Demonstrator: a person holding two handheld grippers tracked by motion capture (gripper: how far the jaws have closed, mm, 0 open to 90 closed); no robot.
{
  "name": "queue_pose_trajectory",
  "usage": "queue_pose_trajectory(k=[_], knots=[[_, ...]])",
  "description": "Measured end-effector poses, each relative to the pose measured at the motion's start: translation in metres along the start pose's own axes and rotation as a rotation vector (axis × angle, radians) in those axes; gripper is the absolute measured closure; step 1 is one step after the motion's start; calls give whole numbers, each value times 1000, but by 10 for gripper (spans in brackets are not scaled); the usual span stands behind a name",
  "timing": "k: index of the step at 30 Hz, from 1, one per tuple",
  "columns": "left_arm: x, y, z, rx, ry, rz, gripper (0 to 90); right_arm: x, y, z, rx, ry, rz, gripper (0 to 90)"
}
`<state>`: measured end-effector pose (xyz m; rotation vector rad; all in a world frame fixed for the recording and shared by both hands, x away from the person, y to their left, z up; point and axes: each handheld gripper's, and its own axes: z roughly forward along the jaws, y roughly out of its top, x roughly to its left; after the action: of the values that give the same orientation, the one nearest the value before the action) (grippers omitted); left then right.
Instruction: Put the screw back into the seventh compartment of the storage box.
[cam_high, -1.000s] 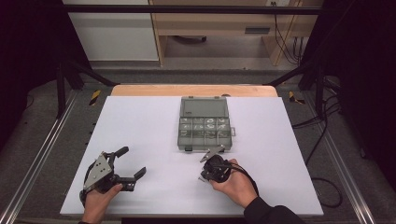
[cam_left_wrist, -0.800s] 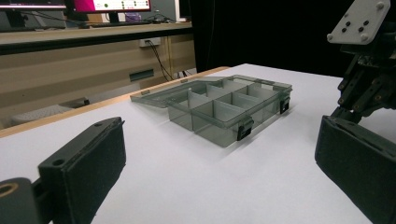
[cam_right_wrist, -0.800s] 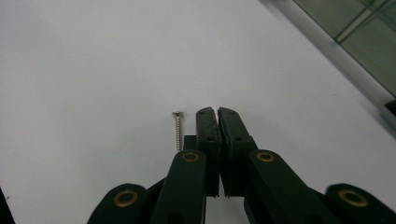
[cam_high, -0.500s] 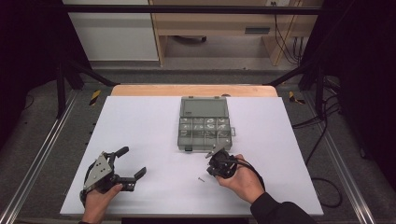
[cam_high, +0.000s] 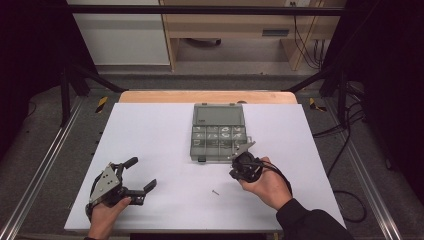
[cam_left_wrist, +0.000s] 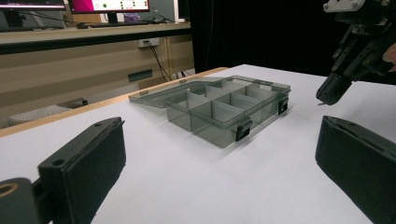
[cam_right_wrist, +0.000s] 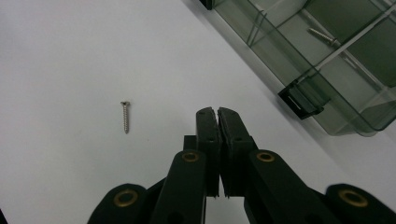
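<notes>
Lifted toward the box (cam_high: 218, 132), right tool (cam_high: 242, 161) leaves screw (cam_high: 215, 192) on white table (cam_high: 150, 130).

Left gripper (cam_high: 134, 176): black frame, flat rectangular padded jaws, grey three-cornered plate (cam_high: 105, 179) on top. Right gripper (cam_right_wrist: 218, 113): black jaws on linkage arms with brass-coloured pivot bushings (cam_right_wrist: 190, 157); black cable; dark sleeve (cam_high: 312, 225) on forearm.

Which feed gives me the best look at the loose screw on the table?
The right gripper view: the screw lies large and sharp on the white table, left of the shut right claw, head and thread visible. The high view shows it as a tiny speck near the right hand. In the left gripper view I cannot make it out.
</notes>
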<state>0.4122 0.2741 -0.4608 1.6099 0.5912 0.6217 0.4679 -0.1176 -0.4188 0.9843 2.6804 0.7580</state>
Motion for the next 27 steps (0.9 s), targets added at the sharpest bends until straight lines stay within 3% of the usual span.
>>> queue_pose_trajectory(k=[8,26,27], knots=[[0,0,0,0,-6,1,16,-8,2,-5,-2,-15,12,877],[0,1,-1,-8,-11,4,12,-17,16,-13,-22,-37,-10,878],[0,1,-1,-8,-11,4,12,-16,17,-13,-33,-34,8,878]])
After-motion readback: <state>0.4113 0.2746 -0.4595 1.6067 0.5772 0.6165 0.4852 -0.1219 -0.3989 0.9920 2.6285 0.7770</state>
